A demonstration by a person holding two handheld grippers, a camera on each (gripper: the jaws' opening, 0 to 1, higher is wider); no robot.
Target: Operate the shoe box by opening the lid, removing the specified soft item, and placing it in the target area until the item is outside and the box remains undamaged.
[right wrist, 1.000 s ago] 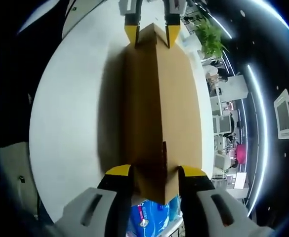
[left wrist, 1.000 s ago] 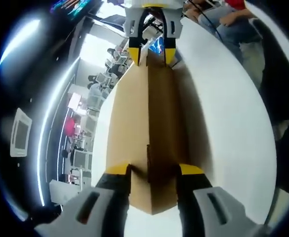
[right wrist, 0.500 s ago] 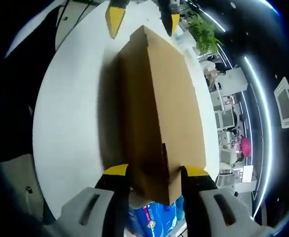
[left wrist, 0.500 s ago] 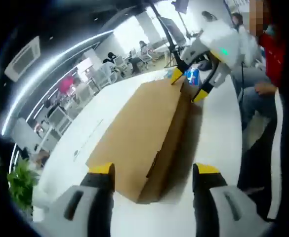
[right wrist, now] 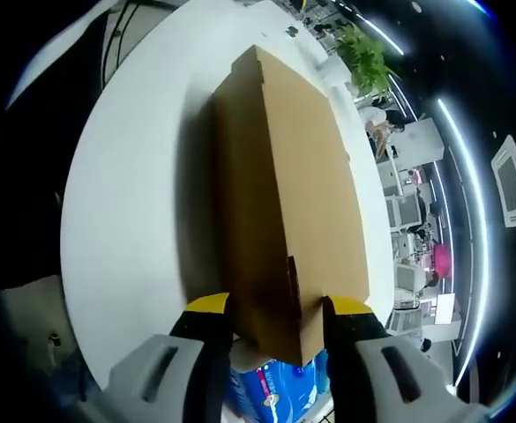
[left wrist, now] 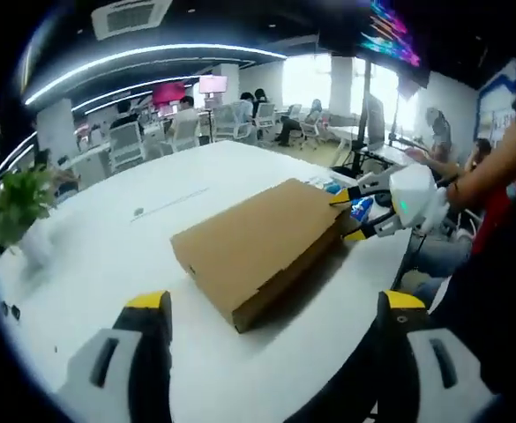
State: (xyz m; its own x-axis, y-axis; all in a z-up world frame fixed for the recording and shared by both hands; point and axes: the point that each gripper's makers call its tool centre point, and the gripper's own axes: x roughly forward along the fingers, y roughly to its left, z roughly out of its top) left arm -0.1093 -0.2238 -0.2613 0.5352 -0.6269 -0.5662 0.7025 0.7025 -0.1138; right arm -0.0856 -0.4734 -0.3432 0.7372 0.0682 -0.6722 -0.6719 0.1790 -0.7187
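The shoe box (left wrist: 262, 238), lid down, lies mid-table (left wrist: 108, 256), one end at the near edge. The right gripper (right wrist: 268, 310) pinches that end; the left gripper (left wrist: 271, 310) hangs spread, clear. Thin cardboard likely dents, so grip the lid rim lightly

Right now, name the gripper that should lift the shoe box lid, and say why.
Right. The right gripper has its jaws astride the end of the shoe box. The left gripper is open and clear of it above the white table.
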